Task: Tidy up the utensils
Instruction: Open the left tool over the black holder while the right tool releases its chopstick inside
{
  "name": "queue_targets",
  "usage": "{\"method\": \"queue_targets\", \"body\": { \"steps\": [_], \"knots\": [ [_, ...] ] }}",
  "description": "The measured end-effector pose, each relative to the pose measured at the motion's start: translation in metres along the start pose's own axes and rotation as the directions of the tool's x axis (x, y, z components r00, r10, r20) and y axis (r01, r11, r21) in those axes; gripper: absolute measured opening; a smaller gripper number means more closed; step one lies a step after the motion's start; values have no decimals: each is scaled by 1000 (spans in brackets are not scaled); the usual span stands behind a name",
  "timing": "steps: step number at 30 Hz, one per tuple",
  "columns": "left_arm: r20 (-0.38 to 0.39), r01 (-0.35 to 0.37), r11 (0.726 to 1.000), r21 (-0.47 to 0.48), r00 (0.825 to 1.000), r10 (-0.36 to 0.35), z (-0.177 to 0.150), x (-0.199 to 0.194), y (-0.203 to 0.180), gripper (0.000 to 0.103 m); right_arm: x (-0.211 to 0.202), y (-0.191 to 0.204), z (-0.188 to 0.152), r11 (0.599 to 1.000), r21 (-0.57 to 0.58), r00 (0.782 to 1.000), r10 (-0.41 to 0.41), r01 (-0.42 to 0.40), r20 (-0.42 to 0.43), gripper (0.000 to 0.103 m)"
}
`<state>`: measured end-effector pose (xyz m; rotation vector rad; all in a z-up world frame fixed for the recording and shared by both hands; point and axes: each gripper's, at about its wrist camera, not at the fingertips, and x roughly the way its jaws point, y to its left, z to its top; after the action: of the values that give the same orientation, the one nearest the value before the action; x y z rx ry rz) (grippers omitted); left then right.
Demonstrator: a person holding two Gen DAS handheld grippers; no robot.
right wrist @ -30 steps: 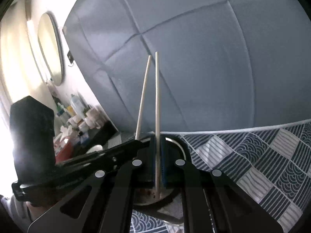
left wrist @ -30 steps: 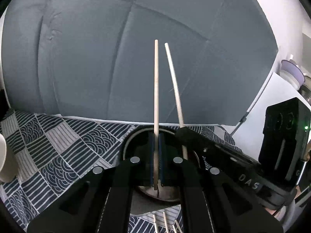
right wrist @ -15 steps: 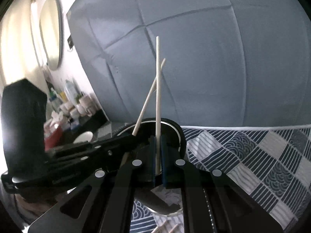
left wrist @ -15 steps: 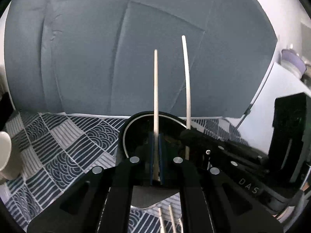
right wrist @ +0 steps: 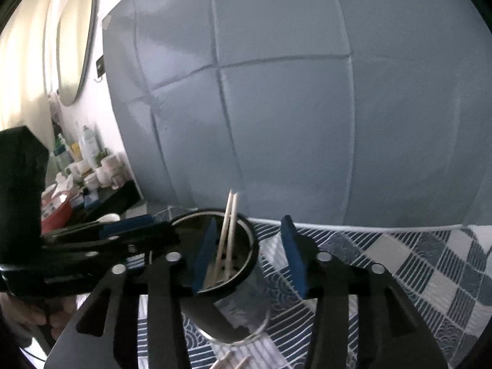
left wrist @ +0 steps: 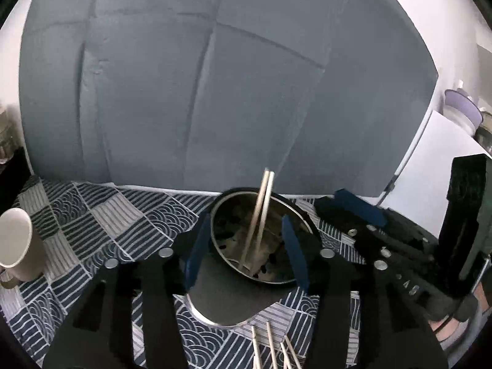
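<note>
A metal utensil holder with a perforated inside stands on the patterned tablecloth. Two pale wooden chopsticks stand inside it, leaning together against its rim. My left gripper hovers just over the holder, its blue-padded jaws opening and apart, pressing on nothing. My right gripper is beside it, jaws opening too, with the chopsticks free near its left pad. Each gripper shows in the other's view: the right gripper and the left gripper.
Several more chopsticks lie on the cloth in front of the holder. A beige mug stands at the left. A grey padded headboard rises behind. A side shelf with bottles and jars is at the left.
Both grippers let go of their chopsticks, which dropped into the holder and now lean together. Both sets of jaws went from shut to apart, and both grippers drew back slightly.
</note>
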<state>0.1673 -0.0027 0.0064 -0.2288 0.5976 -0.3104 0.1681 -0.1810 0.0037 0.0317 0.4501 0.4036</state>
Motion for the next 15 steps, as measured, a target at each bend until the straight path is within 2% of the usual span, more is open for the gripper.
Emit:
{"method": "queue_targets", "body": {
  "steps": [2, 3, 5, 6, 7, 10, 15],
  "knots": [
    [3, -17, 1000, 12, 1000, 17, 2, -4, 1, 63, -3, -2, 3, 1000, -3, 1000, -21, 21, 5, 58],
    [2, -25, 1000, 12, 1000, 25, 3, -5, 3, 70, -5, -2, 5, 999, -4, 999, -32, 32, 9, 61],
    [14, -50, 999, 4, 999, 50, 6, -11, 7, 76, -8, -2, 8, 999, 1, 999, -44, 44, 19, 73],
    [15, -61, 998, -1, 998, 61, 7, -13, 9, 86, -11, -3, 10, 999, 6, 998, -50, 50, 26, 77],
    [14, -87, 996, -15, 996, 87, 9, -16, 13, 91, -13, -3, 12, 999, 11, 998, -52, 51, 32, 83],
    [24, -111, 993, -41, 993, 112, 12, -25, 21, 97, -19, -1, 16, 998, 12, 997, -67, 67, 32, 87],
    [4, -159, 986, -47, 987, 159, 11, -38, 31, 97, -26, -4, 17, 996, 26, 996, -86, 86, -3, 89]
  ]
}}
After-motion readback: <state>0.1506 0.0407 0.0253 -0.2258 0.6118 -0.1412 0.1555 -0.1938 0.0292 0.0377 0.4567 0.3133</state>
